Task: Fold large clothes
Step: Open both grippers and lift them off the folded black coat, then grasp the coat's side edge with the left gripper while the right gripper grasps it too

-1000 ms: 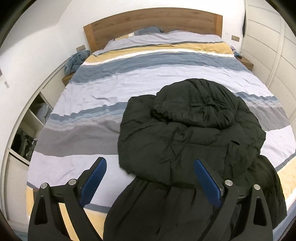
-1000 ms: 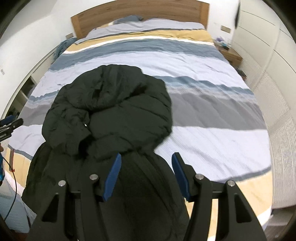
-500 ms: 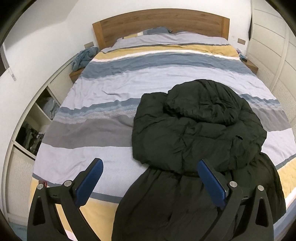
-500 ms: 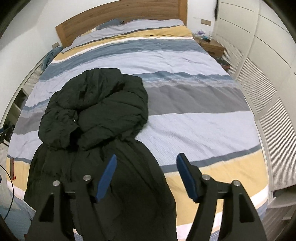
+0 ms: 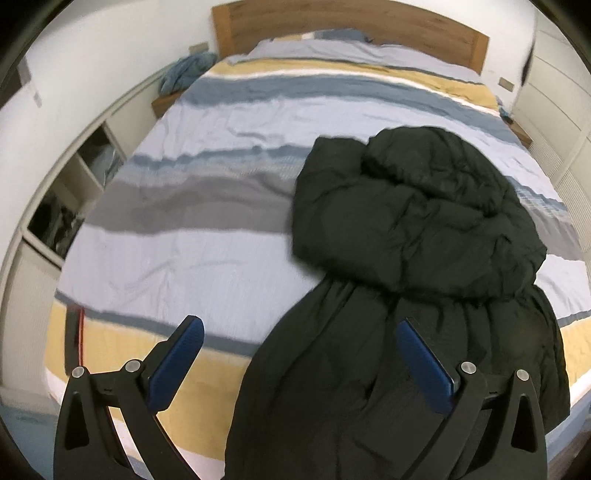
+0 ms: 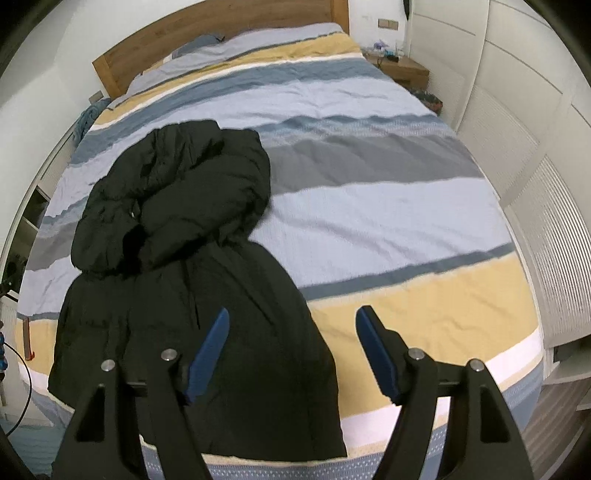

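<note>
A large black puffer coat [image 5: 413, 266] lies on the striped bed [image 5: 207, 243]. Its upper part and hood are folded down over the body, and its hem hangs over the foot edge. In the right wrist view the coat [image 6: 192, 266] lies on the bed's left half. My left gripper [image 5: 299, 336] is open and empty, held above the foot of the bed over the coat's lower left side. My right gripper [image 6: 291, 328] is open and empty, above the coat's lower right edge.
A wooden headboard [image 5: 351, 22] stands at the far end. Open shelving [image 5: 74, 192] runs along the left wall and white wardrobe doors [image 6: 524, 155] along the right. A nightstand [image 6: 402, 70] sits at the far right. A blue cloth [image 5: 184, 70] lies at the far left.
Both grippers have pulled back and risen from the coat, so more of the foot of the bed shows. The left view has shifted left, the right view right. The coat has not moved.
</note>
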A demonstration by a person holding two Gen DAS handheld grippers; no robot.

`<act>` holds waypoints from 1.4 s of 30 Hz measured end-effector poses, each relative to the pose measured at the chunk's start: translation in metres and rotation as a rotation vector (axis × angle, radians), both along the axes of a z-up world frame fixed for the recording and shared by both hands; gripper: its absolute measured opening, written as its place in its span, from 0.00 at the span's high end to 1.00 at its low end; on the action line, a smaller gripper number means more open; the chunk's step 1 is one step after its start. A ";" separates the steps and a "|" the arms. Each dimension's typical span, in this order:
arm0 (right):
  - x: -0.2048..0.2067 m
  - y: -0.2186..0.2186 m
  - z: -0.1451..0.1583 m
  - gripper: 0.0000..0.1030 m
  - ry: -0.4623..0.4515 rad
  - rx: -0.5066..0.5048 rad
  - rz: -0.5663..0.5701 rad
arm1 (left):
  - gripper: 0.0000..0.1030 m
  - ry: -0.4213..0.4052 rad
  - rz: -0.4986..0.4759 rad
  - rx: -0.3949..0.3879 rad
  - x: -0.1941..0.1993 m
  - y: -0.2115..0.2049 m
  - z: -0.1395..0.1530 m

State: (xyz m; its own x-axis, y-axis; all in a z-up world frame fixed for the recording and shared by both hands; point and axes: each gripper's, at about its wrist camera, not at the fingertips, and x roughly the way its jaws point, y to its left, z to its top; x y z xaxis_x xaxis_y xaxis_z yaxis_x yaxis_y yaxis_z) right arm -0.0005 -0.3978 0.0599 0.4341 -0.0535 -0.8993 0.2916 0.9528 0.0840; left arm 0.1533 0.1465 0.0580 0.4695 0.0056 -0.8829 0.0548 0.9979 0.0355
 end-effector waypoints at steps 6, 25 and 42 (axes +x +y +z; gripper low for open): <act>-0.021 -0.002 -0.039 0.31 0.084 0.058 -0.008 | 0.01 0.062 0.055 -0.023 -0.021 0.037 -0.035; -0.046 -0.005 -0.154 0.31 0.280 0.209 -0.103 | 0.01 0.285 0.140 -0.130 -0.070 0.102 -0.155; -0.061 0.001 -0.193 0.29 0.318 0.328 -0.112 | 0.01 0.325 0.097 -0.188 -0.114 0.074 -0.191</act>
